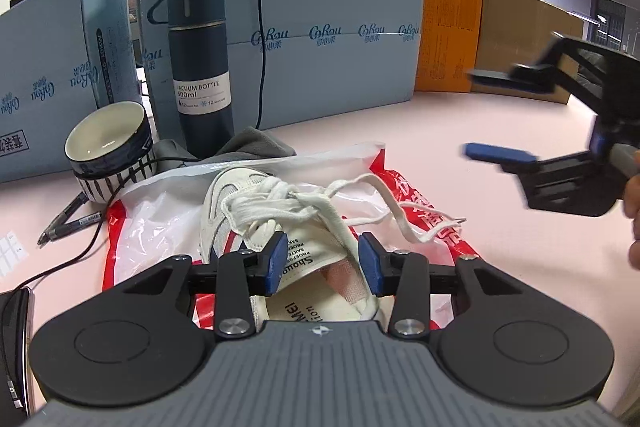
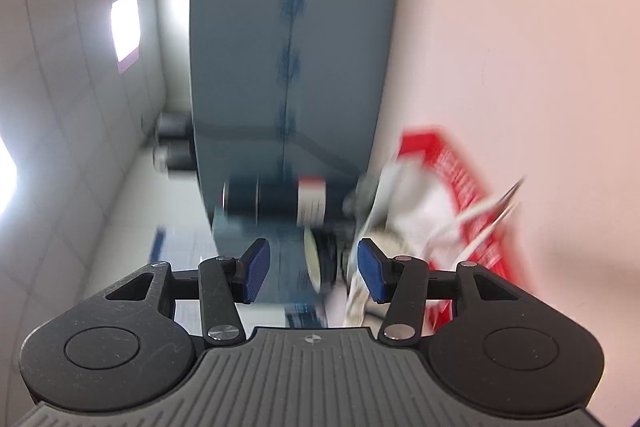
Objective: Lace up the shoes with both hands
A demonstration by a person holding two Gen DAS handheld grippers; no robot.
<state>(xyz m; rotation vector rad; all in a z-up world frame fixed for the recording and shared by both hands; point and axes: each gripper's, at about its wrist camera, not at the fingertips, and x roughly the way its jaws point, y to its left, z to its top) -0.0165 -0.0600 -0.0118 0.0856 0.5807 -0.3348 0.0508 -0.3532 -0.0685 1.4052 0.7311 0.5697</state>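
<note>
On the pink bench (image 1: pixel 460 131), a white shoe (image 1: pixel 236 211) lies on a red-and-white plastic bag (image 1: pixel 160 211), toe pointing away from the left wrist camera. This shoe serves as the reference for all positions below.

Left claw (image 1: pixel 323 263): positioned over the heel end of the shoe, above its opening. Blue pads (image 1: pixel 276 263) stand apart. The tongue and collar of the shoe show between them; neither pad presses on the shoe or the lace.

Right claw (image 1: pixel 476 115): positioned well to the right of the shoe and raised above the bench, rolled onto its side. Its fingers stand apart with nothing between them. The right wrist view is blurred and confirms the gap between the pads.

Laces (image 1: pixel 280 203): bunched loosely over the middle of the shoe. One loose end (image 1: pixel 420 227) trails to the right across the bag, with its tip lying on the red print.

Beyond the toe of the shoe: a dark vacuum bottle (image 1: pixel 200 67) stands upright on a grey cloth (image 1: pixel 256 147). Left of the bottle, a striped bowl (image 1: pixel 112 151) rests tilted. A pen (image 1: pixel 68 227) lies left of the shoe. Blue cartons (image 1: pixel 320 27) stand behind the bottle.
</note>
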